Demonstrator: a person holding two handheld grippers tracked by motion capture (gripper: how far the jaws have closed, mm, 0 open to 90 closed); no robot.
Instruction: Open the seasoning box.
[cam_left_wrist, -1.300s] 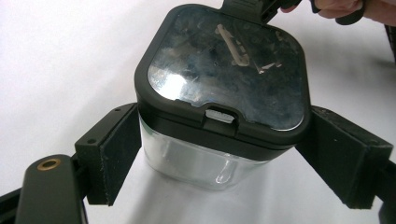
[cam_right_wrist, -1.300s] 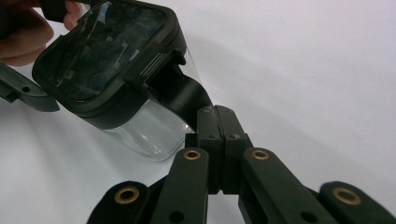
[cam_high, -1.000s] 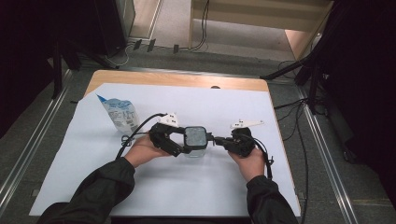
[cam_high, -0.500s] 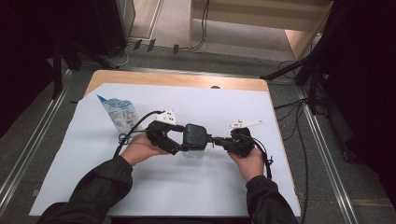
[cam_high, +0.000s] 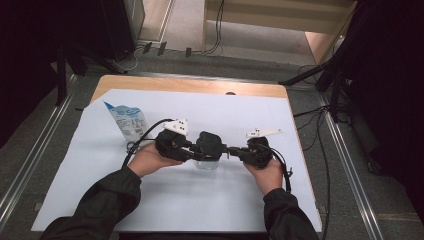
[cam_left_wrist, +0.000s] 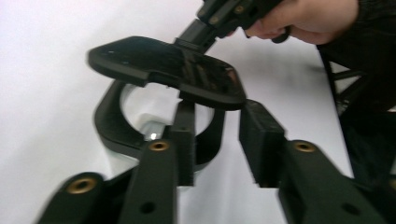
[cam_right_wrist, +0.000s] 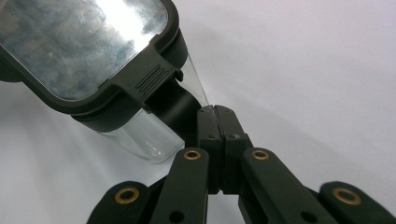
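Note:
A clear container with a black-framed lid sits mid-table between my two grippers. In the left gripper view the lid is tilted up off the black rim. My left gripper has just been closing; a gap remains between its pads, with the lid's near corner just above them. In the high view the left gripper meets the lid's left side. My right gripper is shut on the container's black handle, under the shiny lid; in the high view the right gripper is at the lid's right side.
A blue-and-white pouch stands at the back left on the white sheet. The wooden table edge runs along the back. Cables trail from both grippers, and a metal rail borders the right side.
The left gripper's jaws have narrowed at the lid's left side. The lid, pale grey a second ago, now looks dark from above. The right gripper has kept still.

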